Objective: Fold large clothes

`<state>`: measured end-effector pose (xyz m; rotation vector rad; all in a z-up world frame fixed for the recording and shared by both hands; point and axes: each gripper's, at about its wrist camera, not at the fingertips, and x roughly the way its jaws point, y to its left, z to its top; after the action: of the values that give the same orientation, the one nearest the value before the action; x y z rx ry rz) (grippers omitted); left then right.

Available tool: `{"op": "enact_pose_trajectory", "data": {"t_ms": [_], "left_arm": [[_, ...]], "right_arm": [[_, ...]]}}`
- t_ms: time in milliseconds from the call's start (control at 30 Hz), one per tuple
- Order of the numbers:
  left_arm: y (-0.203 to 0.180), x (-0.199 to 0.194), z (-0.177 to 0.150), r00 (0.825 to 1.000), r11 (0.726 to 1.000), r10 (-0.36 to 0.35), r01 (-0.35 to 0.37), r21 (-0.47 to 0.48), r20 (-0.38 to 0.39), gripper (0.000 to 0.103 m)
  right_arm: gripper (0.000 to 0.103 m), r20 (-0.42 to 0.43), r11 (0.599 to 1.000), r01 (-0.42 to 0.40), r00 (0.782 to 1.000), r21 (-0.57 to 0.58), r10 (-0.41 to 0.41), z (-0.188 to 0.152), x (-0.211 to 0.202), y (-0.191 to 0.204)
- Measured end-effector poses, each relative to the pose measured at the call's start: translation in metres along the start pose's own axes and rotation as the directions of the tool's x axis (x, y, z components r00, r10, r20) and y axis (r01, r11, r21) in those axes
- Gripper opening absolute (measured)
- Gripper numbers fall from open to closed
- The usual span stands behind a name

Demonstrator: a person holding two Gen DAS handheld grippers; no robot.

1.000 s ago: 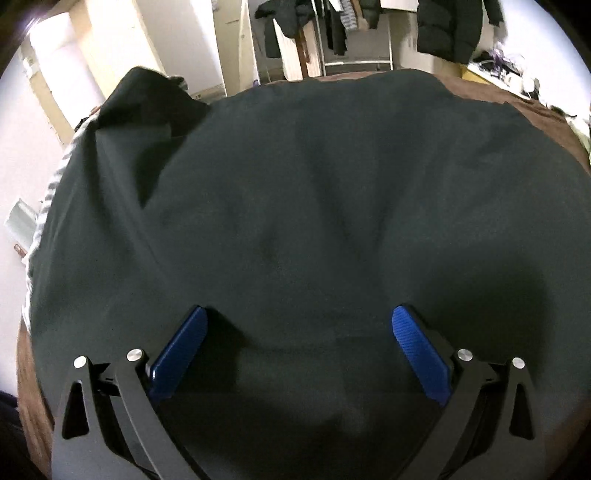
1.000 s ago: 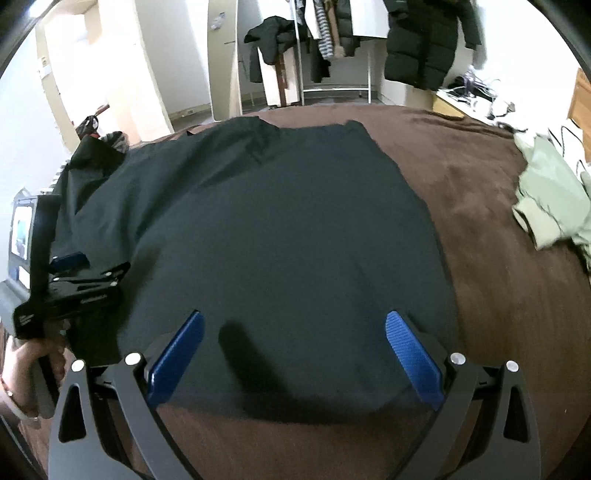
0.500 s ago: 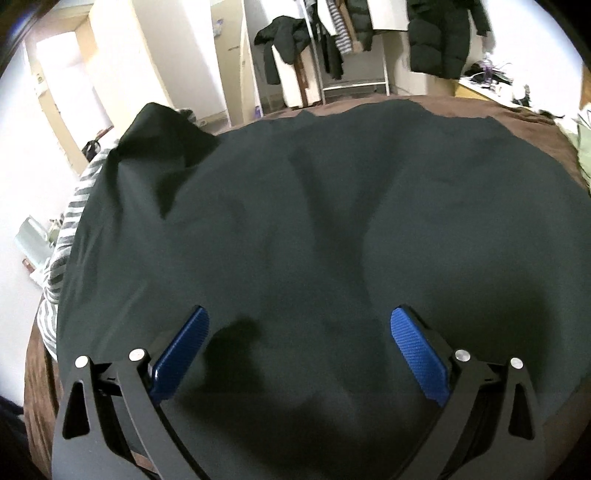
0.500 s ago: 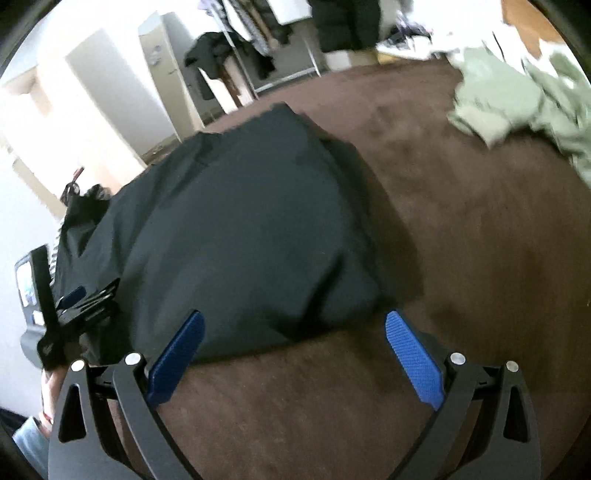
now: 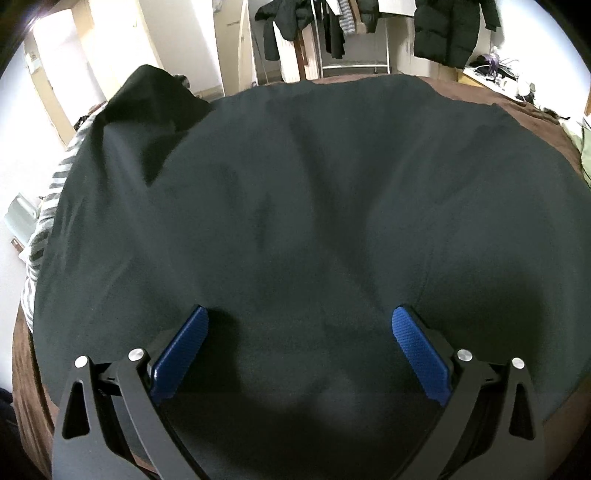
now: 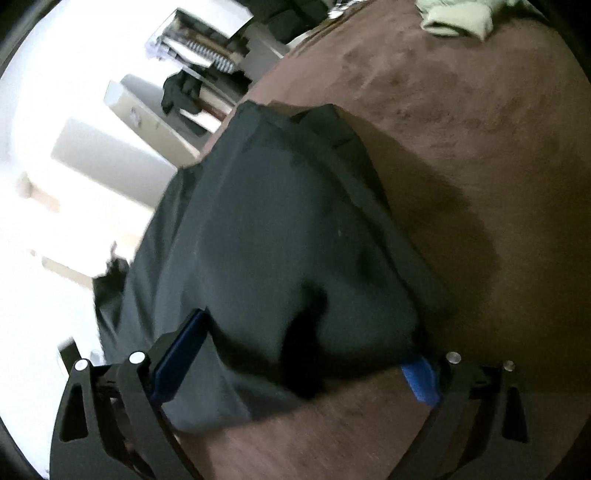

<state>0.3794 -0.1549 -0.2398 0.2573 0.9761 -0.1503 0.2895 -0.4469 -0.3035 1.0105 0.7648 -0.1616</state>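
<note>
A large black garment (image 5: 314,192) lies spread flat on a brown bed cover (image 6: 480,155). In the left wrist view it fills most of the frame. My left gripper (image 5: 301,332) hovers open just over its near part, with a blue pad (image 5: 181,354) on each side and cloth under the gap. The right wrist view is tilted and blurred. There my right gripper (image 6: 301,358) is open at the garment's (image 6: 280,236) near right corner. That corner lies between the jaws and partly hides the right pad (image 6: 421,380).
A striped cloth (image 5: 48,199) shows under the garment's left edge. Pale green clothes (image 6: 458,18) lie far off on the bed. Dark jackets (image 5: 450,33) hang on a rack behind the bed, beside pale cupboards (image 5: 122,48).
My right gripper has swung right, tilted and dropped to the garment's near right corner, which now sits between its jaws. My left gripper has stayed low over the garment and open.
</note>
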Motion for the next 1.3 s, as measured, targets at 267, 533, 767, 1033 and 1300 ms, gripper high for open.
{"op": "enact_pose_trajectory", "data": {"t_ms": [267, 533, 767, 1033, 1300], "left_arm": [[0.001, 0.004, 0.002, 1.000, 1.000, -0.013, 0.013, -0.008, -0.018, 0.098], [0.006, 0.005, 0.005, 1.000, 1.000, -0.014, 0.013, -0.010, -0.023, 0.098], [0.003, 0.003, 0.011, 0.997, 1.000, 0.019, -0.019, -0.001, -0.079, 0.098], [-0.003, -0.020, -0.009, 0.992, 0.999, 0.026, -0.030, -0.031, -0.123, 0.097], [-0.037, -0.055, -0.042, 0.989, 0.998, -0.063, 0.064, 0.007, -0.134, 0.097]], "right_arm": [[0.042, 0.008, 0.994, -0.090, 0.996, 0.063, 0.090, 0.004, 0.010, -0.008], [0.020, -0.033, 0.995, -0.101, 0.994, 0.007, 0.101, 0.010, 0.001, 0.002], [0.016, -0.020, 0.992, -0.125, 0.992, -0.010, 0.125, 0.013, -0.026, 0.025], [0.013, -0.031, 0.993, -0.103, 0.994, -0.057, 0.101, 0.004, -0.072, 0.033], [0.013, 0.014, 1.000, -0.021, 1.000, 0.014, 0.021, -0.014, -0.138, -0.005]]}}
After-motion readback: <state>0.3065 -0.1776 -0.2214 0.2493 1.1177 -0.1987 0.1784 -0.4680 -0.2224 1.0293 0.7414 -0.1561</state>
